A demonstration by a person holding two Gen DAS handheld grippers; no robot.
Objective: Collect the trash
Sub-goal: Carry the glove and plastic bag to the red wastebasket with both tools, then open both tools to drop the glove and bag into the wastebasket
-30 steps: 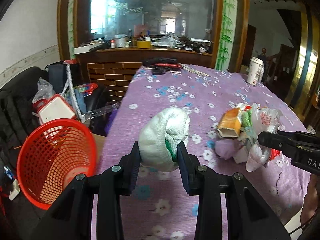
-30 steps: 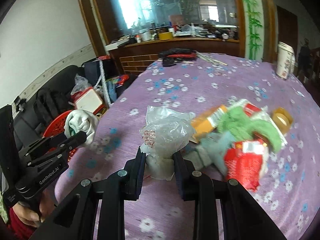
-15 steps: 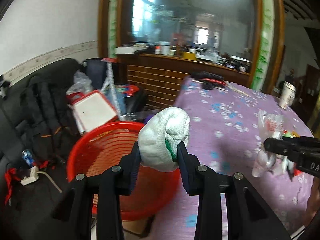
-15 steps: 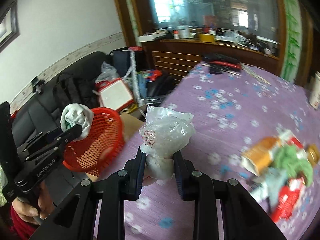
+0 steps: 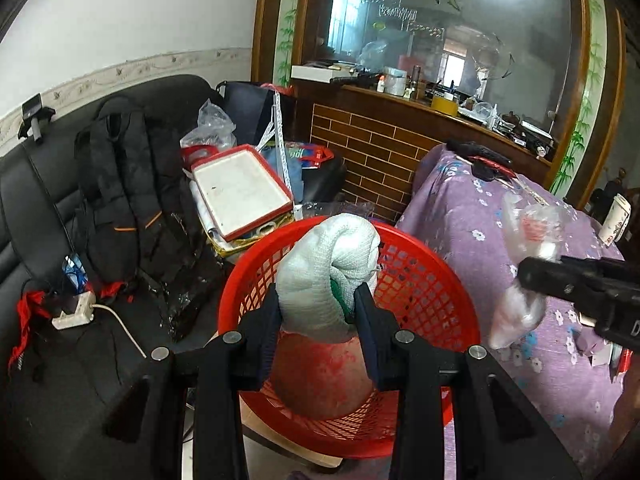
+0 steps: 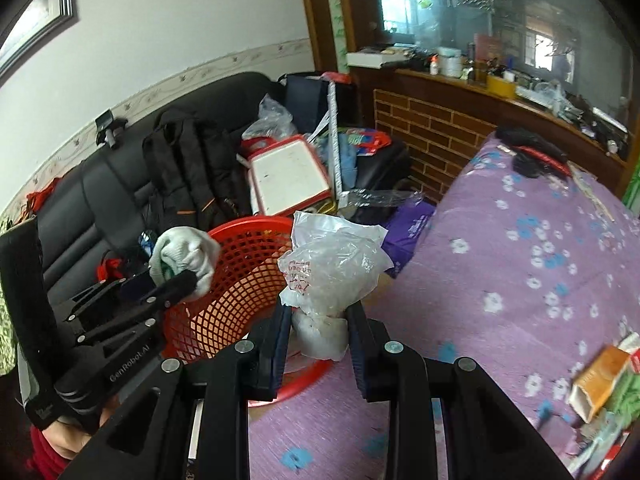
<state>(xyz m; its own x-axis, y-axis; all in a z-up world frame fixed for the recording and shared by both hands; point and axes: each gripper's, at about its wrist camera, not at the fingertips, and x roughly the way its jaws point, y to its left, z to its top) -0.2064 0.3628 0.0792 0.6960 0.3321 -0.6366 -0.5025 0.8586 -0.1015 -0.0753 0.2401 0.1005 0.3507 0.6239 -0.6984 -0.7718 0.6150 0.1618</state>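
Swung off the desk (image 6: 520, 248) toward red basket (image 5: 432, 280) since a second ago; left gripper (image 5: 318, 312) now over it, jaws clenched on white cloth wad (image 5: 328, 268); right gripper (image 6: 318, 334) grasping plastic bag (image 6: 332, 264), short of the near rim; nothing dropped yet; more trash (image 6: 596, 384) left on desk; basket mouth unobstructed, sofa clutter just beyond.

The basket (image 5: 420, 280) stands between the sofa (image 5: 48, 184) on its left and the table (image 5: 500, 232) on its right.
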